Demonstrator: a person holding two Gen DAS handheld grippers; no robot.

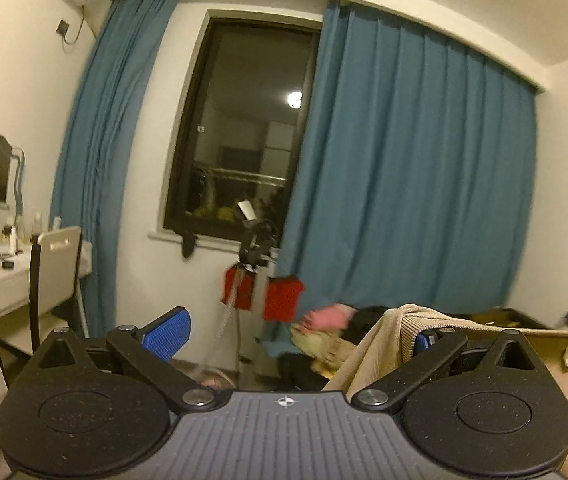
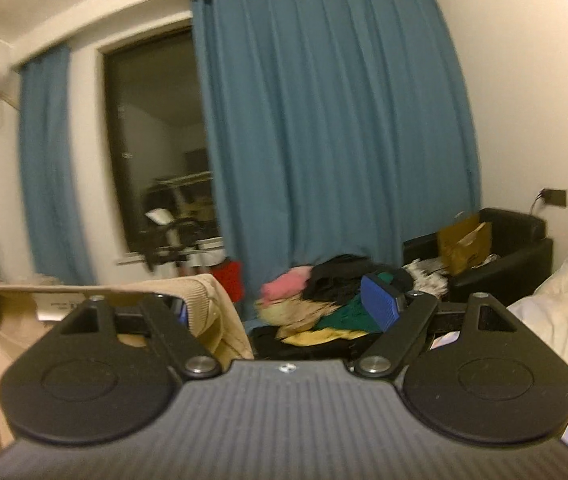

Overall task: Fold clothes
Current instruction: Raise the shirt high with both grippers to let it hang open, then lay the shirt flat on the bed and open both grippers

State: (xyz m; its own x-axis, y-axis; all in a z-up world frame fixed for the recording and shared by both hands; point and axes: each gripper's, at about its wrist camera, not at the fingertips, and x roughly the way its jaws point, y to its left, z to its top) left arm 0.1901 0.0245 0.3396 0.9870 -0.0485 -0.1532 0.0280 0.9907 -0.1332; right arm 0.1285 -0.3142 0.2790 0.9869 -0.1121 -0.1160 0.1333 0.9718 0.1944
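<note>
A beige ribbed knit garment (image 1: 400, 336) hangs stretched between my two grippers, held up in the air. My left gripper (image 1: 296, 336) stands wide open; its left blue pad (image 1: 165, 338) is bare and the cloth drapes over its right finger (image 1: 424, 342). In the right wrist view the same beige garment (image 2: 207, 312) drapes over the left finger of my right gripper (image 2: 284, 312), which is also wide open, its right blue pad (image 2: 378, 306) bare. The garment's edge runs taut to the left (image 2: 43, 292).
A pile of mixed clothes (image 2: 324, 304) lies ahead under the blue curtain (image 2: 324, 120). A black armchair (image 2: 504, 256) with a brown paper bag stands at the right, bedding (image 2: 556, 320) beside it. A white desk and chair (image 1: 51, 280) stand left; a stand with red parts (image 1: 263, 292) is under the window.
</note>
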